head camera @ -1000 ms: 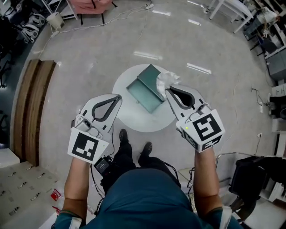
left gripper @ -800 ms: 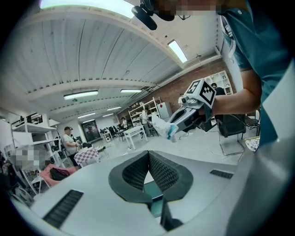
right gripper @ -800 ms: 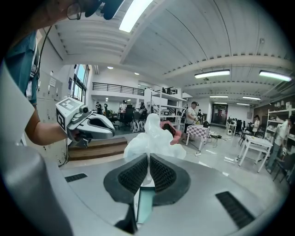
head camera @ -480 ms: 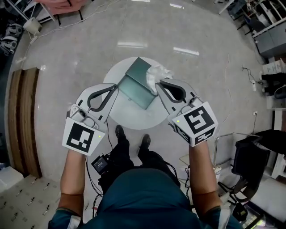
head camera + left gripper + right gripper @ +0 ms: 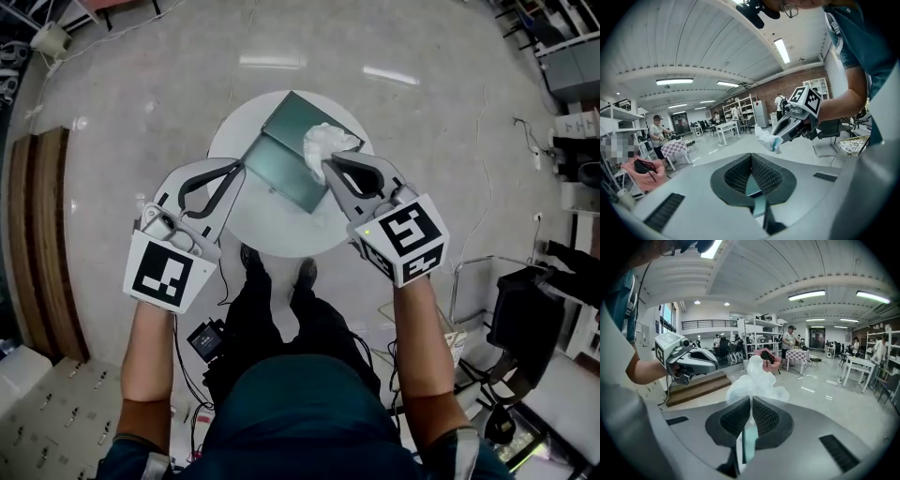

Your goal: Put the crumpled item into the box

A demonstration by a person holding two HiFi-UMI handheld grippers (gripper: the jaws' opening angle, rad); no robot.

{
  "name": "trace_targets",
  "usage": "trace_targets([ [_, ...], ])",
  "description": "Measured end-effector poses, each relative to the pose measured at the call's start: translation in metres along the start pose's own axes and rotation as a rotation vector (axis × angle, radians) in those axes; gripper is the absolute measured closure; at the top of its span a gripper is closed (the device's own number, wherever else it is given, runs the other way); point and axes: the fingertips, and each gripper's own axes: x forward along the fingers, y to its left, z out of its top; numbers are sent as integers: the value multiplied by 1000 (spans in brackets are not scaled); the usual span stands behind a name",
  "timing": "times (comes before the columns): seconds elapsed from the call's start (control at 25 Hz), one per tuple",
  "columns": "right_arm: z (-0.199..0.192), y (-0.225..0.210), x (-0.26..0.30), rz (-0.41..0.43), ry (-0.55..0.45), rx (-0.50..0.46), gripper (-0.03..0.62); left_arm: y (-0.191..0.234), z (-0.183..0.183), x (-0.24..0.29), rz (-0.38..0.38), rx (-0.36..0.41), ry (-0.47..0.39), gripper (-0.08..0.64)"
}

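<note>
The pale, glossy floor (image 5: 441, 122) fills most of the head view, with a dark wooden strip (image 5: 37, 234) along its left edge. At the middle stands a round white bench (image 5: 281, 232), just ahead of the person's shoes (image 5: 307, 272).

On the bench lies the box (image 5: 286, 141), teal and open, with its lid folded back; it takes up much of the bench top and sits at an angle to the person.

The left gripper (image 5: 242, 169) reaches in from the near left, its tips at the box's left corner. In the left gripper view its ribbed black fingers (image 5: 764, 173) are clenched together with nothing between them. Its marker cube (image 5: 167, 272) sits back toward the forearm.

The right gripper (image 5: 328, 164) comes in from the near right, tips over the right part of the box, with its marker cube (image 5: 403, 239) behind it. In the right gripper view its fingers (image 5: 736, 416) are pressed tight on the lower edge of the crumpled item (image 5: 754, 380), which bulges up and out beyond them. The left gripper (image 5: 715, 365) shows at that view's left, well apart from it.

The crumpled item (image 5: 323, 142) is white and tissue-like. From above it lies over the right side of the box, at the right gripper's tips. Whether it touches the box cannot be told. The left gripper view shows it pinched at the tip of the right gripper (image 5: 777, 142), with the room behind it.
</note>
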Motion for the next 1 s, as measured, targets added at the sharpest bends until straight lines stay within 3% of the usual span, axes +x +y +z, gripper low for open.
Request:
trace_targets([
  [0.68,-121,-14,112,50,167,97,546,9,-123,50,-53,-138,77,541],
  [1.0,-176,-21,145,72,252,121,546,10,-159,68,-59,-185,102,541],
])
